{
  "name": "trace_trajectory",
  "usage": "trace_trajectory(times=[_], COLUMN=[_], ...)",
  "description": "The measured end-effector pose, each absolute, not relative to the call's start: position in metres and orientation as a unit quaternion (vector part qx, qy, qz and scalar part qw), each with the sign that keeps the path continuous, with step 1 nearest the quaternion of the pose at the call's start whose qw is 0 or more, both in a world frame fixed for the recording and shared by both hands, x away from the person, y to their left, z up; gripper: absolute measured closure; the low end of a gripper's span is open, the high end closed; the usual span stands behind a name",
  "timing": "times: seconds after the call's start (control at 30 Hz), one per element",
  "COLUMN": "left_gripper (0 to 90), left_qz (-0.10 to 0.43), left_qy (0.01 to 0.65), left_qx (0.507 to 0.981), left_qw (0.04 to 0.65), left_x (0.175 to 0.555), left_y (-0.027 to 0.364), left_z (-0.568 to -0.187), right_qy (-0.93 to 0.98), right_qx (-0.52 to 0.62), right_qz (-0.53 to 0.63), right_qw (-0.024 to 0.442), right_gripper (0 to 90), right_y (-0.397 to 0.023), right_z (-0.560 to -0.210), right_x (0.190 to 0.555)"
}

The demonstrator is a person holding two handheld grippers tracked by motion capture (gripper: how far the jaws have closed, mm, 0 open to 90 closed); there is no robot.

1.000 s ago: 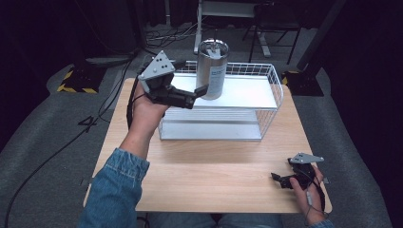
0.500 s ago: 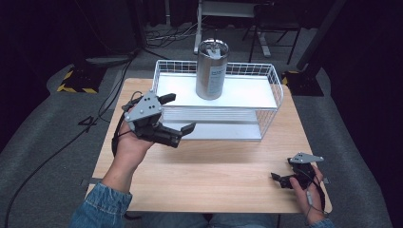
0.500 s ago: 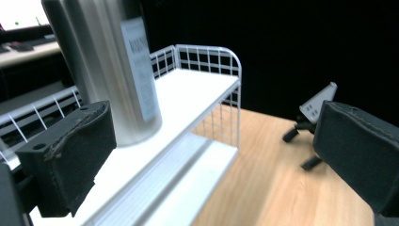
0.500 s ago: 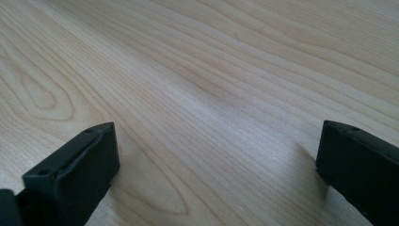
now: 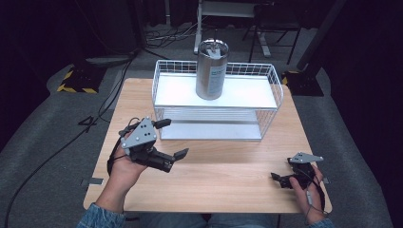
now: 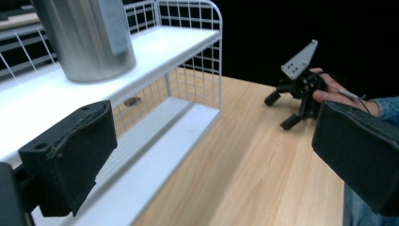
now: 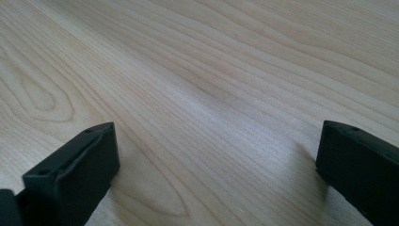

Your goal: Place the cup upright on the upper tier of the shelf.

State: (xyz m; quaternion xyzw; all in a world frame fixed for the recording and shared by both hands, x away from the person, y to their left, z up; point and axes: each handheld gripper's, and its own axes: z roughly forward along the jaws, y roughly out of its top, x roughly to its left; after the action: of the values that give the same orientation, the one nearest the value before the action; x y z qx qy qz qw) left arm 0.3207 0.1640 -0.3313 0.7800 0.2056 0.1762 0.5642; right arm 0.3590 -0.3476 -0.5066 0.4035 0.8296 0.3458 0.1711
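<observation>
Now, our left gripper (image 5: 172, 138): jaws apart, empty, just easing slightly inward | steel canister (image 5: 212, 69): upright on the wire rack (image 5: 273, 81) top shelf, long axis vertical, up and beyond these jaws | our right gripper (image 5: 281, 179): jaws apart, empty, low over the table (image 5: 223, 190), farther off | left is nearer.

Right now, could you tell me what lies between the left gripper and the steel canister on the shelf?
In the high view, only the wire shelf's front rim and bare tabletop separate the left gripper from the steel canister.
</observation>
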Motion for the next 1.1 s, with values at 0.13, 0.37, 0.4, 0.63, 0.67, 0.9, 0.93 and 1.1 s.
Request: trace_trajectory(times=[0.13,0.37,0.4,0.63,0.67,0.9,0.93,1.1], left_gripper=[1.6,2.0,2.1,2.7,2.8,3.6,3.6,4.0], left_qz=[0.167,0.156,0.149,0.132,0.132,0.118,0.114,0.113], left_qy=[0.211,0.223,0.229,0.252,0.252,0.278,0.283,0.299], left_qx=[0.791,0.791,0.792,0.797,0.797,0.804,0.805,0.818], left_qw=[0.549,0.547,0.546,0.533,0.533,0.513,0.509,0.479], left_x=[0.318,0.313,0.313,0.310,0.310,0.311,0.311,0.312], left_y=[0.171,0.180,0.183,0.191,0.191,0.196,0.196,0.197], left_z=[-0.354,-0.380,-0.390,-0.422,-0.422,-0.455,-0.459,-0.475], right_qy=[0.830,0.830,0.830,0.830,0.830,0.830,0.829,0.830], right_qx=[0.403,0.404,0.403,0.403,0.403,0.403,0.404,0.403], right_qz=[0.346,0.345,0.346,0.345,0.345,0.346,0.346,0.345], right_qw=[0.171,0.171,0.171,0.171,0.171,0.171,0.171,0.171], right_gripper=[0.3,0.2,0.3,0.2,0.2,0.3,0.3,0.3], right_y=[-0.347,-0.347,-0.347,-0.347,-0.347,-0.347,-0.347,-0.347], right_z=[-0.506,-0.506,-0.506,-0.506,-0.506,-0.507,-0.507,-0.506], right_x=[0.359,0.360,0.360,0.360,0.360,0.359,0.359,0.359])
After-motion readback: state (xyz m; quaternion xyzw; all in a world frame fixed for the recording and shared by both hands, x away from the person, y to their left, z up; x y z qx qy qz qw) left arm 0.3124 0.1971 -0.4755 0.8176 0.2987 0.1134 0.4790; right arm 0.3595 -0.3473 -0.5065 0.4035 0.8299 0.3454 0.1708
